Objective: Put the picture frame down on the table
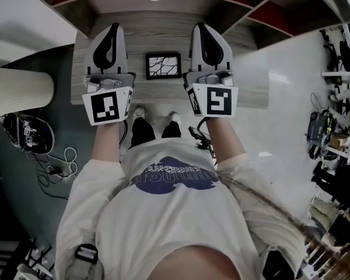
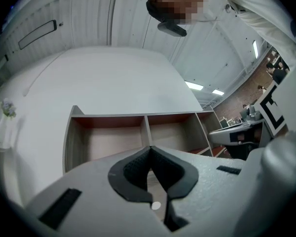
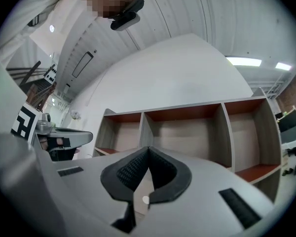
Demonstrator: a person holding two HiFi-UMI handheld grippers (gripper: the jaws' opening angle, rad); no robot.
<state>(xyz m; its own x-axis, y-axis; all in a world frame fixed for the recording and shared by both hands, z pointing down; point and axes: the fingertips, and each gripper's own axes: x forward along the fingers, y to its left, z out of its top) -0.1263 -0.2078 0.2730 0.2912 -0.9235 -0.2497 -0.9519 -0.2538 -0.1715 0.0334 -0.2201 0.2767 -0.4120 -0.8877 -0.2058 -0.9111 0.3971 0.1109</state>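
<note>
the picture frame [image 1: 163, 65] sits on the table [image 1: 254, 89], between the left gripper [image 1: 112, 29] and the right gripper [image 1: 200, 28]. the shelf unit [image 3: 183, 135] stands behind the table.

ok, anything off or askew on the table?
Nothing stands out. The picture frame lies face up on the table, square to its edge, between the left gripper and right gripper; both are shut and empty. No spill or damage visible.
</note>
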